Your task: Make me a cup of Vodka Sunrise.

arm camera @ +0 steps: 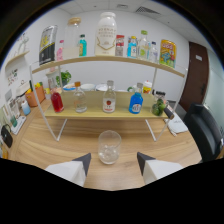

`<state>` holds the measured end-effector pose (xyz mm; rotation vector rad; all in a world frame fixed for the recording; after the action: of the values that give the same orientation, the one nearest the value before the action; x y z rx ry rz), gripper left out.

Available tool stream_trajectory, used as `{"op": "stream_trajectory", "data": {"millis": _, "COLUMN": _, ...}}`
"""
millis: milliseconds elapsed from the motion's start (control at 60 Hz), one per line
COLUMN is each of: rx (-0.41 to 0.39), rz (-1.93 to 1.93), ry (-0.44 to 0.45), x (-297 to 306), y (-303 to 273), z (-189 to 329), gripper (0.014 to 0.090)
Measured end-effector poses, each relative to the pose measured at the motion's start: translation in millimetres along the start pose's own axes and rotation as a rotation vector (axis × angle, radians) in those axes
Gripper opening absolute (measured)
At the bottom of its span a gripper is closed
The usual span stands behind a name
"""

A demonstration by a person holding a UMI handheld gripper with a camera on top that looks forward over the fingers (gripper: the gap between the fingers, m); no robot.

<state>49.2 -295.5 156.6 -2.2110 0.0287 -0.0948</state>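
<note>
Gripper view shows me the glass (109,146) standing upright just ahead of my gripper (114,161) (fingers spread, nothing pinched), centred between the tips.

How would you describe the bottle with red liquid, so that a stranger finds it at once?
Look at the two-level wooden shelf beyond the empty glass on the table. On its lower level, the red bottle stands leftmost in the row. It alone holds red liquid; its neighbours are clear or blue.
</note>
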Motion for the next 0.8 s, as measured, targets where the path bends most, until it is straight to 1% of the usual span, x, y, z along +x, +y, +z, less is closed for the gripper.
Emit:
{"op": "stream_trajectory", "data": {"millis": 233, "rx": -0.006, "rz": 0.009, "ry": 0.041, "x": -3, "y": 11, "z": -15, "gripper": 0.0856}}
{"op": "stream_trajectory", "data": {"millis": 333, "rx": -0.005, "rz": 0.026, "ry": 0.043, "x": -18, "y": 21, "z": -23, "gripper": 0.0854}}
{"op": "stream_trajectory", "data": {"millis": 433, "rx": 0.014, "rz": 0.037, "ry": 0.022, "x": -46, "y": 25, "z": -26, "gripper": 0.0856}}
{"op": "stream_trajectory", "data": {"millis": 550, "rx": 0.079, "rz": 0.055, "ry": -0.035, "x": -91, "y": 14, "z": -23, "gripper": 0.0855}}
{"op": "stream_trajectory", "data": {"millis": 733, "rx": 0.241, "rz": 0.073, "ry": -0.101, "x": -152, "y": -37, "z": -2, "gripper": 0.0856}}
{"op": "stream_trajectory", "data": {"millis": 800, "rx": 0.288, "rz": 0.073, "ry": -0.117, "x": -169, "y": -56, "z": 10, "gripper": 0.0854}}
